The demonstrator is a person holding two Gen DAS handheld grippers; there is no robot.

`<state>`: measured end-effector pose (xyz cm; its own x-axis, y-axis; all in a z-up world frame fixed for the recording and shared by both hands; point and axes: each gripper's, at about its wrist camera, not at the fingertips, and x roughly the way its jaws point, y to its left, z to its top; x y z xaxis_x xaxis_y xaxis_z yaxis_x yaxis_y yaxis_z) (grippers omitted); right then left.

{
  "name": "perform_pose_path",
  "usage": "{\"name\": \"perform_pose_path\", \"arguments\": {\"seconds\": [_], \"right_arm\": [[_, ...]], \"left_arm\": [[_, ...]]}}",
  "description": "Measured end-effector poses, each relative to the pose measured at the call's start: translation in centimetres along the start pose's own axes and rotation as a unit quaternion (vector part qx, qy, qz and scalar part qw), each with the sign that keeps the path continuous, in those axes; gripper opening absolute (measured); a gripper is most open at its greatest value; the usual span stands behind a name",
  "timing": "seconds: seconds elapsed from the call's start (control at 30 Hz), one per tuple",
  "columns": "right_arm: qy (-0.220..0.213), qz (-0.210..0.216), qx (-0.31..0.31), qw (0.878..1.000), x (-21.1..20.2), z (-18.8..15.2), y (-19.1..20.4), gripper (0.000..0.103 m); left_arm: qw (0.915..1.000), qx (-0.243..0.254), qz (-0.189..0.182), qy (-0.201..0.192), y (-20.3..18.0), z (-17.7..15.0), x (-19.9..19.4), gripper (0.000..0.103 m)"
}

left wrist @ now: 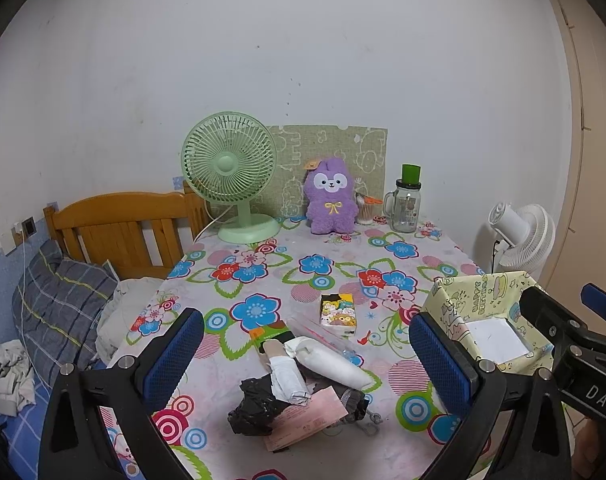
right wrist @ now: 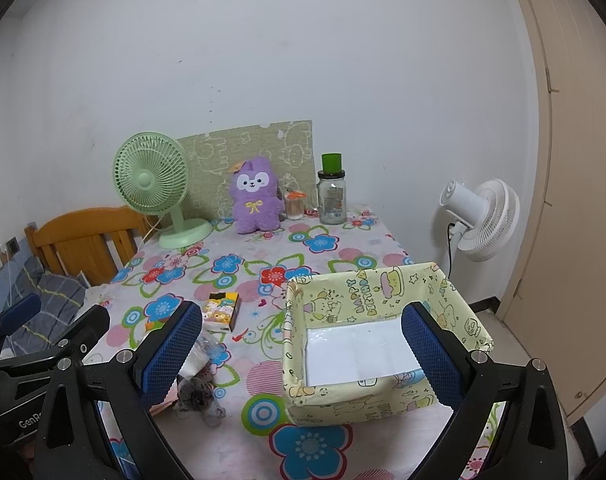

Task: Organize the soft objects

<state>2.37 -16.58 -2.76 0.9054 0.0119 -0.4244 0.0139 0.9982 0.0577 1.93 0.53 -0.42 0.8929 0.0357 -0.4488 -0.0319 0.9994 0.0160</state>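
Both claws hang released over the near edge of the bench, holding nothing: the left claw (left wrist: pixel 307 344) is spread wide above the pile of soft things, and the right claw (right wrist: pixel 303 344) is spread just as wide above the box.

Taking the yellow cartoon-print box (right wrist: pixel 367 292) as the landmark, the bench (left wrist: pixel 415 276) with its flowered cloth carries everything. At the far edge, well beyond the box, stand a green fan (left wrist: pixel 231 176), a purple plush toy (left wrist: pixel 330 198) and a glass jar (left wrist: pixel 406 204). Left of the box, near the front, lies the pile: a white rolled cloth (left wrist: pixel 331 362), a dark crumpled cloth (left wrist: pixel 259 402), a folded white piece (left wrist: pixel 289 378) and a pink paper slip (left wrist: pixel 303 420), all touching or overlapping. A small tissue pack (left wrist: pixel 338 314) lies between the pile and the box.

By my reading, the task has hardly begun. Only a white sheet shows on the box's floor; every soft thing is outside it, so all the picking up remains.
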Motion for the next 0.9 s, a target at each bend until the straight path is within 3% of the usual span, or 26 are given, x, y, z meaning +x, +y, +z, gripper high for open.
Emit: {"name": "perform_pose_path", "arguments": {"seconds": [0.9], "right_arm": [[-0.008,-0.003,-0.01,1.0,-0.54,0.21,0.53,0.101]], "left_arm": [[1.0,-0.002,-0.001,-0.004,0.48,0.1,-0.19,0.102]]}}
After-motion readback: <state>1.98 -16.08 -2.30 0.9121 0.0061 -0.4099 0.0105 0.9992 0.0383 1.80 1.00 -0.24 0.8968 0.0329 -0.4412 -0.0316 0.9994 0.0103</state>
